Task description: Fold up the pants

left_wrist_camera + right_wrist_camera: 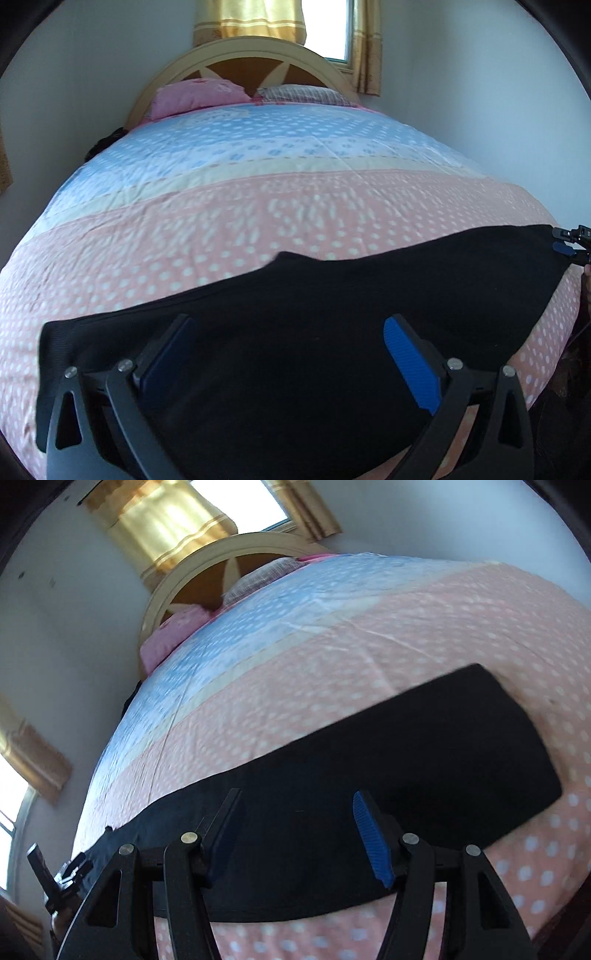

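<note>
You have one pair of black pants [295, 332] on one bed [258, 206]. The bed carries one quilt made of three broad colour bands: blue, cream and pink. Two pillows sit at its head, one pink pillow [199, 96] and one checked pillow [303, 93], before one arched headboard [255, 55]. You hold two tongs: the left tongs [291, 339] and the right tongs [295, 812], each with two fingers. Two curtained windows show in the right wrist view.

No text, label, brand, number or sign can be read in either wrist view; nothing ahead of the fingers or on the fingers themselves bears legible writing.
</note>
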### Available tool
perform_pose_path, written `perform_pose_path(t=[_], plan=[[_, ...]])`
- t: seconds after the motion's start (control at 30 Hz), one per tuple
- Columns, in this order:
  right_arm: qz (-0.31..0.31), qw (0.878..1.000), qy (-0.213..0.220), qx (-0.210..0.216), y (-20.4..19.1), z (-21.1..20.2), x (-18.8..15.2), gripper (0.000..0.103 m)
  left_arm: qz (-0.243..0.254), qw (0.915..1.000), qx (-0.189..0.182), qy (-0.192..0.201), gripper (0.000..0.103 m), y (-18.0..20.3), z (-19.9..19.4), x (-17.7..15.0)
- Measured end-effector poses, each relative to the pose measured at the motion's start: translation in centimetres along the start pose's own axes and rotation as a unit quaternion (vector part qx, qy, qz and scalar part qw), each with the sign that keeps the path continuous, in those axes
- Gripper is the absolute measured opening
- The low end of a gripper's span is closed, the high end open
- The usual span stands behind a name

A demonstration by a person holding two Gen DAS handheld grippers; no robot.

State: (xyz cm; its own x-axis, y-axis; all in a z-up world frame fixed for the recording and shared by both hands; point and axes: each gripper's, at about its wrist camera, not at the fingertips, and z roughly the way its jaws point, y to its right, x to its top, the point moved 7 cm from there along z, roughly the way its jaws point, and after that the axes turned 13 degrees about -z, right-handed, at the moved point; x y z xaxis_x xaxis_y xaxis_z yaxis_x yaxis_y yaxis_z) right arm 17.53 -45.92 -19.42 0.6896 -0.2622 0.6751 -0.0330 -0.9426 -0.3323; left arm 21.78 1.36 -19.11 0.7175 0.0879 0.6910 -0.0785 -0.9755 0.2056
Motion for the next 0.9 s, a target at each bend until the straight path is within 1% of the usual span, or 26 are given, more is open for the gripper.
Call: perform_pose_path(t=[0.03, 0.1, 0.17, 0.2, 0.27, 0.3, 0.37, 0.4, 0.43, 0.47, 0.5, 0.57, 0.6, 0.63, 0.7, 0.8, 0.9], plan=[[0.024, 1.0, 0.011, 0.011, 1.8, -0.2, 0.1, 0.062, 0.003, 1.0, -0.001, -0.009, 0.103, 0.9, 0.8, -0.1], [0.056, 0.998, 0.017, 0.029, 5.2, -0.3, 0.0, 0.061, 0.012, 0.9996, 0.004, -0.026, 0.103, 2.2, 2.3, -0.6], [0.087, 0.995, 0.034, 0.039, 7.4, -0.8, 0.0, 0.06, 0.026, 0.998, 0.036, -0.045, 0.103, 2.7, 3.6, -1.2], [0.103, 0.993, 0.043, 0.034, 8.3, -1.6, 0.2, 0.061, 0.028, 0.9975, 0.042, -0.049, 0.103, 2.8, 3.7, -1.3], [0.093, 0.993, 0.072, 0.011, 8.8, -3.1, 1.1, 0.062, 0.025, 0.9981, 0.035, -0.045, 0.103, 3.2, 2.9, -1.1], [0.076, 0.993, 0.086, 0.017, 8.2, -3.6, 1.8, 0.062, 0.025, 0.9982, 0.032, -0.045, 0.103, 3.5, 2.7, -1.0], [0.051, 0.995, 0.08, 0.029, 7.3, -3.2, 2.8, 0.062, 0.034, 0.9982, 0.028, -0.042, 0.103, 4.0, 2.1, -1.1], [0.05, 0.996, 0.072, 0.02, 7.6, -2.6, 3.1, 0.062, 0.041, 0.9979, 0.03, -0.041, 0.103, 4.5, 2.0, -1.2], [0.055, 0.997, 0.059, 0.016, 7.9, -1.6, 3.0, 0.061, 0.043, 0.9978, 0.029, -0.042, 0.103, 4.7, 2.2, -1.1], [0.066, 0.997, 0.04, 0.011, 8.8, -0.1, 2.9, 0.058, 0.039, 0.9979, 0.024, -0.044, 0.103, 5.0, 2.4, -1.2], [0.085, 0.995, 0.05, 0.017, 9.8, 0.3, 2.9, 0.051, 0.033, 0.9981, 0.018, -0.05, 0.103, 5.2, 2.6, -1.3], [0.115, 0.99, 0.07, 0.032, 10.5, -0.7, 3.1, 0.053, 0.024, 0.9983, 0.015, -0.051, 0.103, 5.4, 2.6, -1.4], [0.106, 0.991, 0.08, 0.014, 10.5, -1.8, 3.4, 0.053, 0.024, 0.9985, 0.01, -0.048, 0.103, 5.7, 2.3, -1.6], [0.087, 0.992, 0.093, -0.019, 10.5, -3.0, 3.6, 0.053, 0.027, 0.9987, 0.002, -0.044, 0.103, 6.0, 2.1, -1.7], [0.071, 0.991, 0.102, -0.055, 10.7, -4.7, 3.5, 0.053, 0.034, 0.9984, 0.002, -0.044, 0.103, 6.3, 2.2, -2.1], [0.086, 0.991, 0.074, -0.069, 11.7, -5.5, 1.8, 0.053, 0.038, 0.9978, 0.008, -0.053, 0.103, 6.3, 2.8, -2.5], [0.086, 0.993, 0.04, -0.073, 12.2, -5.3, 0.2, 0.053, 0.035, 0.9983, 0.005, -0.047, 0.103, 6.4, 2.6, -2.4]])
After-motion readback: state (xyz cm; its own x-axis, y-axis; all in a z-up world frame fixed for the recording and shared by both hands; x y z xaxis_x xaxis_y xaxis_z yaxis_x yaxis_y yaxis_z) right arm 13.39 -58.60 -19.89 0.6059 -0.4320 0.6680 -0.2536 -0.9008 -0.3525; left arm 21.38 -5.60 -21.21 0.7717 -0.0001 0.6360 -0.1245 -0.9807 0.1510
